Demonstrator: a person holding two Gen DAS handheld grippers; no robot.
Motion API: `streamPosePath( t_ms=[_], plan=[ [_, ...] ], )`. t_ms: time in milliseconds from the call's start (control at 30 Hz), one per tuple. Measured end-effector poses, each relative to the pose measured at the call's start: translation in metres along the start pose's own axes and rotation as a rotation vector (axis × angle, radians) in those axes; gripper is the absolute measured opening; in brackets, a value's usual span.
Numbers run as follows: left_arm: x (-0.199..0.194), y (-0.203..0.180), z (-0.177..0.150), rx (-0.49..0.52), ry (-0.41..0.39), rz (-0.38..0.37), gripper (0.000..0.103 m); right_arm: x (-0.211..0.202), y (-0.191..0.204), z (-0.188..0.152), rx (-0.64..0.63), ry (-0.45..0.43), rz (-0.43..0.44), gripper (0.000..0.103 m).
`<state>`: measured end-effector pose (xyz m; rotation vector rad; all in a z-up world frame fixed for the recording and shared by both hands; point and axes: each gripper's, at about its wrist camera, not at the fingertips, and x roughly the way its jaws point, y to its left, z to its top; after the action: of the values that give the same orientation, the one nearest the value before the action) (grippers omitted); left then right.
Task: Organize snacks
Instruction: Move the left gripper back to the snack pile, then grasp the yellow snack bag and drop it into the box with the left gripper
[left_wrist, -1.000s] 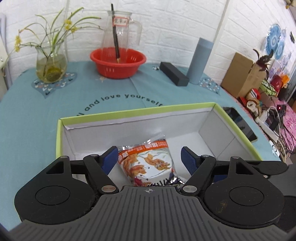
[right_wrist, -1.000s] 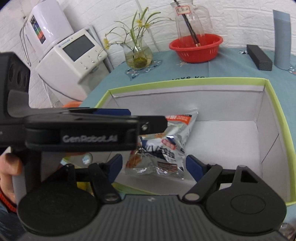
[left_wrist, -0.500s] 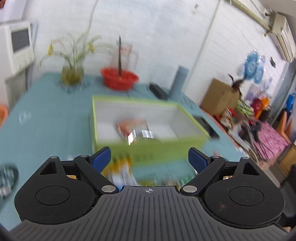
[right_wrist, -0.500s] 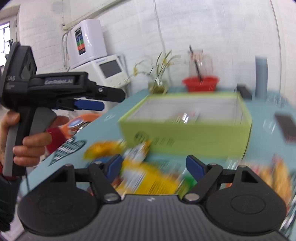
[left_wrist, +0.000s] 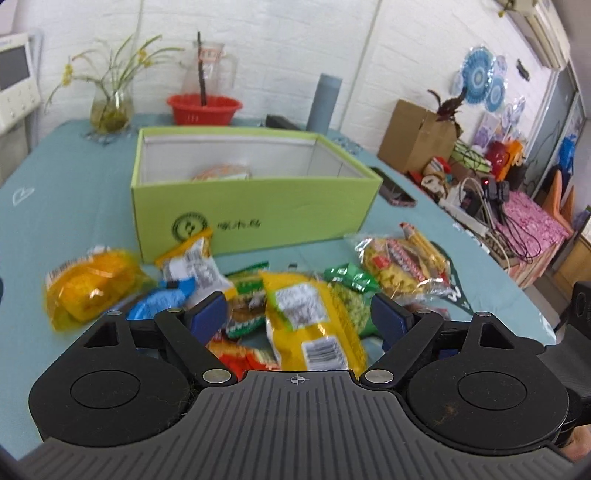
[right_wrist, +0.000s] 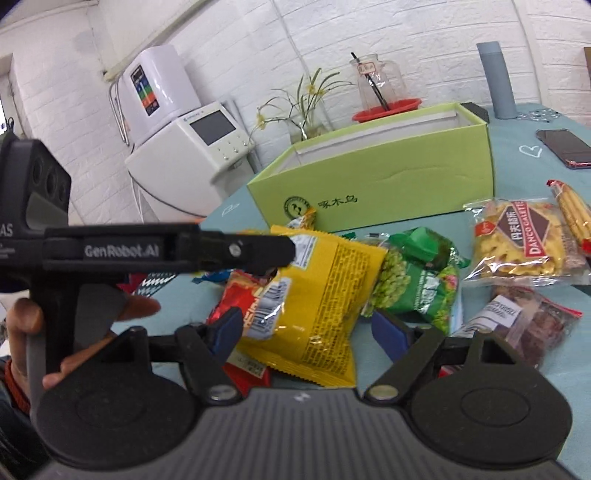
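A lime-green box (left_wrist: 255, 205) stands open on the teal table, also in the right wrist view (right_wrist: 388, 184); one snack packet (left_wrist: 221, 172) lies inside. In front of it lies a heap of snack bags. My left gripper (left_wrist: 299, 319) is open and empty, hovering over a yellow bag (left_wrist: 310, 317) in the heap. My right gripper (right_wrist: 308, 328) is open and empty above the same yellow bag (right_wrist: 317, 295). A green pea bag (right_wrist: 417, 284), a Danco biscuit pack (right_wrist: 524, 240) and a red bag (right_wrist: 240, 299) lie around it. The left gripper also shows in the right wrist view (right_wrist: 258, 251).
A red basin with a glass jug (left_wrist: 203, 107), a flower vase (left_wrist: 110, 107), a grey cylinder (left_wrist: 327, 103) and a black bar stand behind the box. A phone (right_wrist: 565, 147) lies to the right. An orange bag (left_wrist: 88, 288) lies at the left of the heap.
Both grippers pulled back out of the box and dropped low over the snack heap in front of it. The packet stays in the box. Both remain open.
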<state>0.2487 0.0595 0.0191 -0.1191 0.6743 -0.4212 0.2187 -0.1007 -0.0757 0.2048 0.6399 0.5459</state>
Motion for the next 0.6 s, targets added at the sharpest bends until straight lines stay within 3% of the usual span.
streamPosePath(
  t_ms=[200, 300, 367, 400, 600],
  plan=[
    [0.024, -0.005, -0.008, -0.015, 0.109, -0.03, 0.061, 0.016, -0.012, -0.002, 0.051, 0.018, 0.058, 0.085],
    [0.031, -0.006, -0.014, -0.008, 0.114, -0.003, 0.052, 0.023, -0.014, -0.004, 0.063, 0.028, 0.084, 0.083],
    [0.033, -0.008, -0.014, -0.004, 0.119, 0.016, 0.024, 0.025, -0.009, -0.002, 0.056, 0.025, 0.111, 0.076],
    [0.032, -0.007, -0.013, -0.014, 0.122, -0.006, 0.018, 0.024, -0.006, 0.001, 0.04, 0.023, 0.11, 0.075],
    [0.005, -0.009, 0.024, -0.037, -0.006, -0.072, 0.016, -0.001, 0.007, 0.039, -0.038, -0.095, 0.128, 0.076]
  ],
)
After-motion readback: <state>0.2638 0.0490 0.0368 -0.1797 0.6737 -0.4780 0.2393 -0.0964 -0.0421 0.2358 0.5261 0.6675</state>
